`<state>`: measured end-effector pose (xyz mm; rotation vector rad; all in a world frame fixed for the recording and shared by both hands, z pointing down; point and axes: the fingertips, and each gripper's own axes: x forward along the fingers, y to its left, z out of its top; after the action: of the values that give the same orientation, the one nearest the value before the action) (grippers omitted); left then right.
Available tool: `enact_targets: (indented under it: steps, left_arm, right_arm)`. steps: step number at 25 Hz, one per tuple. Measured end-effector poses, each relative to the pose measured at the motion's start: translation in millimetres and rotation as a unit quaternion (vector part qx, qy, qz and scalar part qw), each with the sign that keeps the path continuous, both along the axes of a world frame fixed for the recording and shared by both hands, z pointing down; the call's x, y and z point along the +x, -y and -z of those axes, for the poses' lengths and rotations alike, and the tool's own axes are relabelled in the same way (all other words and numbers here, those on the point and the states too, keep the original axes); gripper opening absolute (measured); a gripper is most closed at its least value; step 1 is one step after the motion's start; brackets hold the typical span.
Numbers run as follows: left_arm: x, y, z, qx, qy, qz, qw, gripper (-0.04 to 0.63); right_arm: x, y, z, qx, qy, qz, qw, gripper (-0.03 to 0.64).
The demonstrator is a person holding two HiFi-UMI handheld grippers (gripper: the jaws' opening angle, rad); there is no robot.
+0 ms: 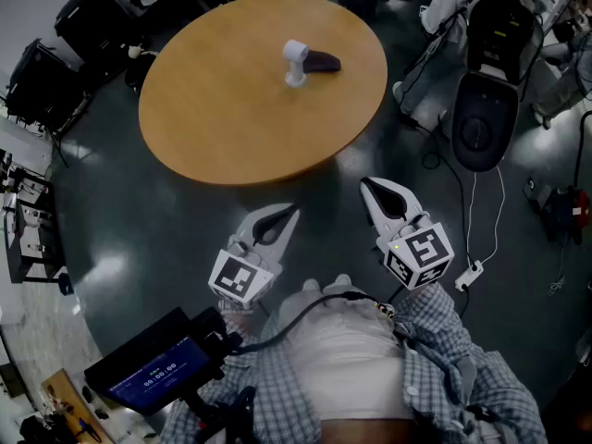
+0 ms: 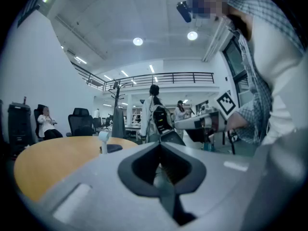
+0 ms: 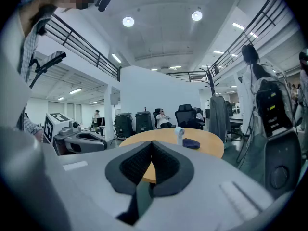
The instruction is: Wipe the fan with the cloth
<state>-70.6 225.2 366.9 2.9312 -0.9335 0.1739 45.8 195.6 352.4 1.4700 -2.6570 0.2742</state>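
No wiping had begun. Both tongs were held near the person's body, well short of the round worktop (image 1: pixel 231 128). The left tongs (image 1: pixel 292 211) and the right tongs (image 1: pixel 367 184) were each closed tight with nothing between the jaws. The small white fan (image 1: pixel 295 61) stood upright on the far part of the worktop, with the dark cloth (image 1: pixel 323 62) just to its right, perhaps touching. The next move, I judged, called for stepping closer, opening one pair and picking up the cloth. The reach looked unobstructed. An office chair (image 1: pixel 484 109) stood to the right, black cases (image 1: pixel 88 17) far left, and a power strip (image 1: pixel 469 276) lay on the floor.
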Motion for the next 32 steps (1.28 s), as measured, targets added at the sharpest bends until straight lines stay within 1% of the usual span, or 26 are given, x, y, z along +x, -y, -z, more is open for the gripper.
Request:
enact_targets:
  steps: [3,7,10,17,22,26,28,32]
  left_arm:
    - [-0.7,1.1,-1.8,0.005,-0.009,0.002,0.9999,0.002]
    - [-0.7,2.2,-3.0,0.009,-0.004,0.001,1.0,0.002]
    - [1.7,3.3,2.9,-0.001,-0.001,0.005,1.0,0.002]
    - [-0.1,5.7,5.3,0.004,-0.005,0.008,0.9999,0.002]
    - [-3.7,13.2,15.5,-0.002,-0.003,0.023,0.9997,0.002]
    - [6.4,9.8,8.1,0.019,0.001,0.038,0.9991,0.002]
    - [17.2,3.4,9.8,0.02,0.011,0.041,0.9989,0.002]
    - [28.0,-1.0,8.7,0.024,0.013,0.047,0.9985,0.002]
  right_arm:
    - [-0.6,0.5,0.4,0.0,-0.001,0.002,1.0,0.003]
    - [-0.3,1.6,1.1,0.0,0.0,0.005,1.0,0.003]
    - [0.8,2.8,1.8,-0.001,0.0,0.006,1.0,0.003]
    - [3.2,6.2,3.0,-0.005,0.011,0.001,1.0,0.003]
    - [5.4,12.3,6.1,-0.009,0.012,0.005,1.0,0.003]
    - [26.3,6.3,3.9,-0.001,0.014,0.009,1.0,0.003]
    - [37.9,0.4,-0.1,0.003,0.01,0.014,1.0,0.003]
    - [49.7,-4.3,-5.0,0.007,0.003,0.023,1.0,0.003]
